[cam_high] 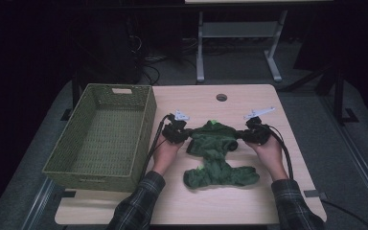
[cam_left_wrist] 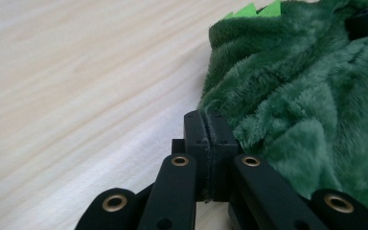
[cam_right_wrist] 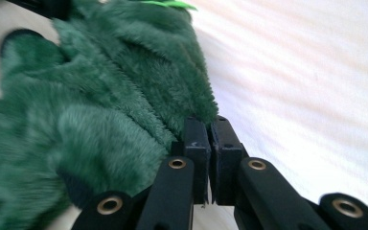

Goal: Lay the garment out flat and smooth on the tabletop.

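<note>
A fuzzy dark green garment [cam_high: 215,143] with light green spikes lies crumpled on the wooden table [cam_high: 206,206]. My left gripper [cam_high: 188,135] is at its left edge and my right gripper [cam_high: 239,135] at its right edge, both low over the table. In the left gripper view the jaws [cam_left_wrist: 206,117] are pressed together with the garment's edge [cam_left_wrist: 306,86] caught at their tips. The right gripper's jaws [cam_right_wrist: 210,124] pinch the opposite edge of the plush [cam_right_wrist: 100,96] the same way. The garment's lower part [cam_high: 220,175] rests nearer the person.
A large green woven basket [cam_high: 146,120] stands at the table's left, close to my left gripper. A round hole [cam_high: 221,97] is in the tabletop at the back. Beyond the table are a desk frame [cam_high: 200,48] and floor cables.
</note>
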Available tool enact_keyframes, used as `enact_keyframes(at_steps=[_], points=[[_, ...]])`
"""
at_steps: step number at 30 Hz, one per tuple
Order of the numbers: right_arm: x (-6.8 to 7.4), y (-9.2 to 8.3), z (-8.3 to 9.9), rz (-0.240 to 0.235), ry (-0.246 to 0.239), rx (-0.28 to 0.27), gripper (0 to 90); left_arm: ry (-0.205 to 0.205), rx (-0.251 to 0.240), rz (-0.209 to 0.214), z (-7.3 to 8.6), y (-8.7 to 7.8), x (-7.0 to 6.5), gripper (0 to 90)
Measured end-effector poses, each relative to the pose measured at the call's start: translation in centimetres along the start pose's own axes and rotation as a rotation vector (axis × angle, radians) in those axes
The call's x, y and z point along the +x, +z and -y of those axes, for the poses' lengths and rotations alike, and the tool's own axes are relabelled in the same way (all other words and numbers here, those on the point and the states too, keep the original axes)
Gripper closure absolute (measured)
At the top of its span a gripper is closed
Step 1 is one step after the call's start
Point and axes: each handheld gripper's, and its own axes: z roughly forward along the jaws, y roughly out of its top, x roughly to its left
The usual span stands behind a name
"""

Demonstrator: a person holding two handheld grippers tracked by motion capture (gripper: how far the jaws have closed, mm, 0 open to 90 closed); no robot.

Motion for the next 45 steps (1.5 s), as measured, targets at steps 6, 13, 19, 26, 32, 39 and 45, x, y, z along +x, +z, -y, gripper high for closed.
enact_keyframes(at_steps=[6,13,19,26,32,39,45], points=[[-1.2,1.4,0.8,0.034,0.049,0.032,87.4,0.017,0.041,-0.070,0.4,1.3,0.2,90.0],[-2.2,1.6,1.2,0.092,0.072,0.026,82.4,-0.067,0.001,-0.056,1.1,1.1,1.8,89.9],[-1.7,1.1,0.7,0.089,0.069,-0.019,59.9,-0.053,0.001,-0.024,0.8,0.9,1.2,83.7],[-1.0,-1.5,0.0,0.078,0.055,-0.093,58.4,-0.032,0.024,0.009,0.2,-0.8,0.7,64.1],[-0.2,-2.8,0.0,0.054,0.049,-0.087,56.7,-0.002,0.025,0.059,-0.2,-2.9,-0.5,50.2],[1.9,-4.1,-0.3,0.014,0.020,-0.105,56.6,0.027,0.028,0.114,1.1,-5.1,-2.6,35.2],[4.0,-4.1,0.1,-0.011,-0.018,-0.119,58.1,0.066,0.041,0.138,3.4,-5.9,-4.0,23.9]])
